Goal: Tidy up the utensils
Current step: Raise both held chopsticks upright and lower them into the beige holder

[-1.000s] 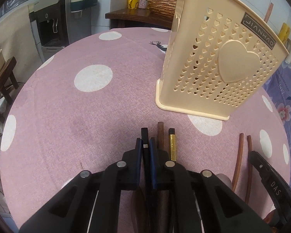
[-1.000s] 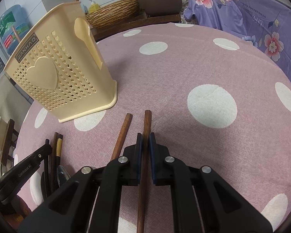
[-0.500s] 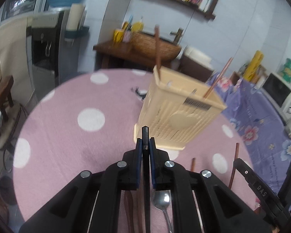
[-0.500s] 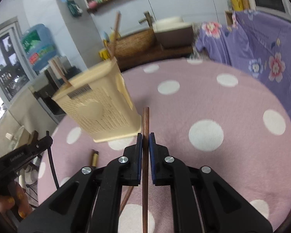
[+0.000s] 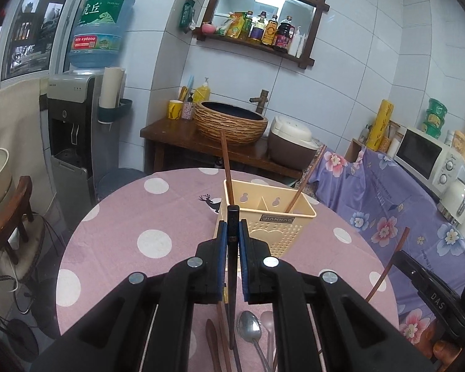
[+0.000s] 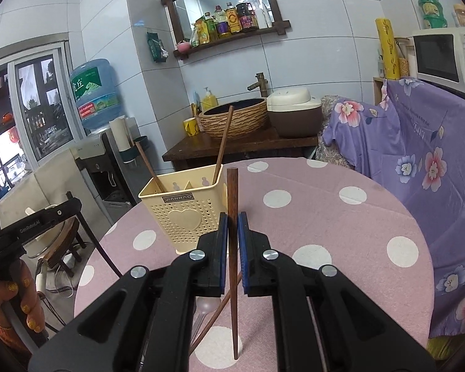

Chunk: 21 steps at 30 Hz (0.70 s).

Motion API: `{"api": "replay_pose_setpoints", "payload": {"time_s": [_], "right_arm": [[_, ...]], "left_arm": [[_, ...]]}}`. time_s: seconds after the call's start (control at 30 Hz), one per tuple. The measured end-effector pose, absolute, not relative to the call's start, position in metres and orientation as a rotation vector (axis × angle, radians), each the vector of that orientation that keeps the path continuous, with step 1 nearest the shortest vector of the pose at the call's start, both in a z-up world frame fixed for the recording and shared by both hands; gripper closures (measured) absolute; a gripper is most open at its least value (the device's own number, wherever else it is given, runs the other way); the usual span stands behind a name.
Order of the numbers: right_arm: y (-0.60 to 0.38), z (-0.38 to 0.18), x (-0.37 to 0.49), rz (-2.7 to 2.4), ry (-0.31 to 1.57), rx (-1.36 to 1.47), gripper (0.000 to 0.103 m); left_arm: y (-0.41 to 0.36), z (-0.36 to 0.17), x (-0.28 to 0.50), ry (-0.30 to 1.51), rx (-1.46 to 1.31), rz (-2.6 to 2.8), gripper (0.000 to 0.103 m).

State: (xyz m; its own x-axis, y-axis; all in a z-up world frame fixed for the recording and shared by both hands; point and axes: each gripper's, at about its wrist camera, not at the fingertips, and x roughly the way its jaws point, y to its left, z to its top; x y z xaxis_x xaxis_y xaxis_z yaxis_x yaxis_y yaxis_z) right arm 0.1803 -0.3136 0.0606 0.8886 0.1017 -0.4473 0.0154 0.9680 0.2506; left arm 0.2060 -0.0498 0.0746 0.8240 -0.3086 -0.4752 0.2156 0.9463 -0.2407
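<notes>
My left gripper point(image 5: 232, 232) is shut on a black chopstick point(image 5: 232, 279) and holds it above the table. My right gripper point(image 6: 232, 226) is shut on a brown wooden chopstick point(image 6: 232, 248), also lifted. The cream perforated utensil holder point(image 5: 265, 226) stands upright ahead of both; it also shows in the right wrist view point(image 6: 186, 214). Two brown chopsticks point(image 5: 228, 170) lean inside it. A metal spoon point(image 5: 249, 331) and other utensils lie on the cloth below my left gripper. A loose brown chopstick point(image 6: 215, 313) lies below my right gripper.
The round table has a pink cloth with white dots point(image 5: 121, 232). Behind it stand a wooden sink bench with a woven basin point(image 5: 231, 122), a rice cooker point(image 5: 291, 147) and a water dispenser point(image 5: 71, 142). A purple flowered cover point(image 6: 418, 161) lies to the right.
Both grippers have risen from the tabletop with their chopsticks and now tilt up level with the holder's top. The holder looks farther away.
</notes>
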Motion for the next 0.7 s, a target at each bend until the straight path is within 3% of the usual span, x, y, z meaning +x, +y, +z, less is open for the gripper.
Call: {"api": "replay_pose_setpoints", "payload": {"time_s": [0.47,0.7], "right_arm": [[-0.307,0.088,0.189,0.083,0.459,0.219,0.096],[-0.302,0.150,0.219,0.119,0.417,0.210,0.096]], "left_arm": [[-0.047,0.098,0.206,0.498,-0.195,-0.327,0.094],[-0.048,0.155,0.223,0.440,-0.206,-0.361,0.094]]}}
